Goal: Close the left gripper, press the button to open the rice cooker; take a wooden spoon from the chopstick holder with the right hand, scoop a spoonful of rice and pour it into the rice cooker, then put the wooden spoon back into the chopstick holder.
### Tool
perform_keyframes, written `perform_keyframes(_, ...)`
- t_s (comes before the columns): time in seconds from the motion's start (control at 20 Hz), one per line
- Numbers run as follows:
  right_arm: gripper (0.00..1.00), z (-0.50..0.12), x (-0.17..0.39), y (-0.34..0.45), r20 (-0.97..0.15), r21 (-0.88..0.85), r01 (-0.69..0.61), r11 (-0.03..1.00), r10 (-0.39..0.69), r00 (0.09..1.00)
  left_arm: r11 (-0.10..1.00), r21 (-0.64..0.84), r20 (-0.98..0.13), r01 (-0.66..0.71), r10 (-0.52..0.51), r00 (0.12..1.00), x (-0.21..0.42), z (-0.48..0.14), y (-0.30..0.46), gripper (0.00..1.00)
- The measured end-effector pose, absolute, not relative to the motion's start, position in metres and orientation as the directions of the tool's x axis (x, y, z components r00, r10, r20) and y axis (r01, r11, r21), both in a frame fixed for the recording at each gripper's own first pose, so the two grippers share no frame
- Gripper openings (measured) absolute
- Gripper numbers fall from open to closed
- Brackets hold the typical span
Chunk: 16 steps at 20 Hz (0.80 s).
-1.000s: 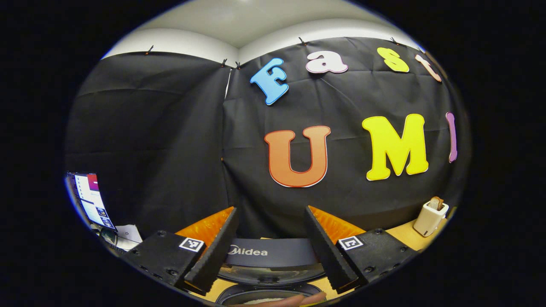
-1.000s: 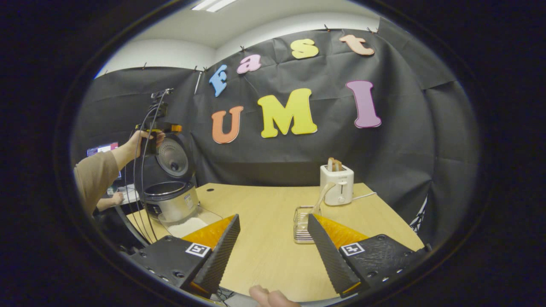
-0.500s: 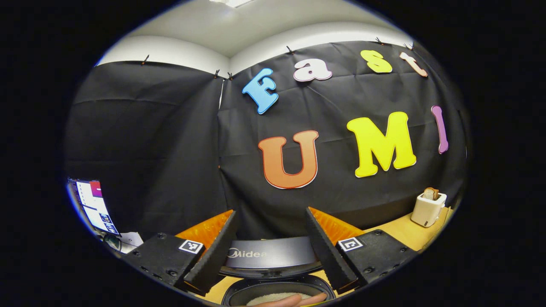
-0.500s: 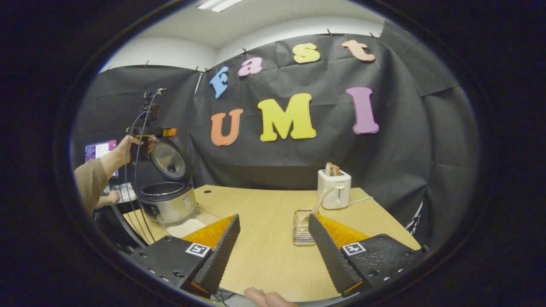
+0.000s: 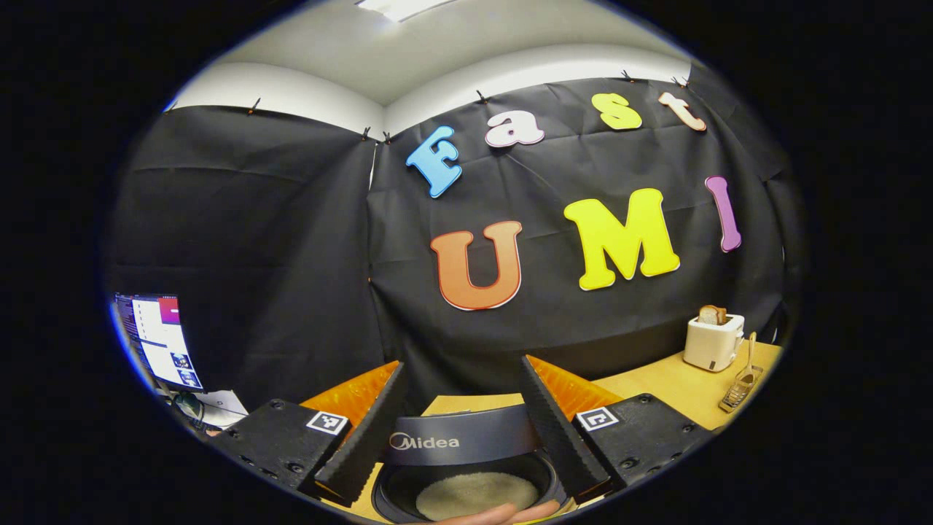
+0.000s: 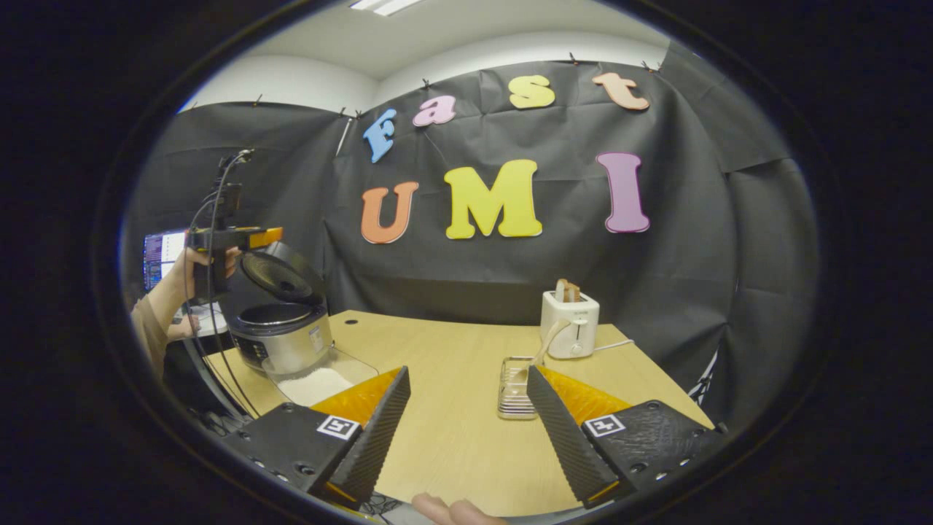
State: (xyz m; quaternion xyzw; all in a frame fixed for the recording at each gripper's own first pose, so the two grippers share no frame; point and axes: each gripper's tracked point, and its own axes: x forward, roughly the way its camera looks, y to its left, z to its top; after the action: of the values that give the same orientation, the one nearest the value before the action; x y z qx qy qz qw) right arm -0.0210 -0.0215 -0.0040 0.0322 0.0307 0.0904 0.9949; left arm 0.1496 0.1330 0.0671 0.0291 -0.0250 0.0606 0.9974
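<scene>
2 tongs, left tongs [image 5: 458, 430] and right tongs [image 6: 466, 430], both spread apart; rice cooker [image 5: 466, 440] lid marked "Midea".

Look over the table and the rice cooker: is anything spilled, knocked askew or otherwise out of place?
Nothing stands out. The rice cooker stands upright with its lid raised, the rice stays inside its clear container, the wooden spoon leans in the chopstick holder, and the toaster sits upright on the table.
</scene>
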Motion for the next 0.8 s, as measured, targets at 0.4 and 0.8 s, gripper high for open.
perform_keyframes(0.4, 0.96, -0.006, -0.022, -0.015, -0.047, 0.029, -0.169, 0.985, 0.170, 0.984, 0.994, 0.016, 0.056, -0.105, 0.104, 0.993, 0.109, 0.010, 0.119, 0.96)
perform_keyframes(0.8, 0.96, -0.014, -0.017, -0.010, -0.071, 0.022, -0.164, 0.986, 0.165, 0.984, 0.996, -0.004, 0.028, -0.089, 0.089, 0.996, 0.096, -0.025, 0.112, 0.96)
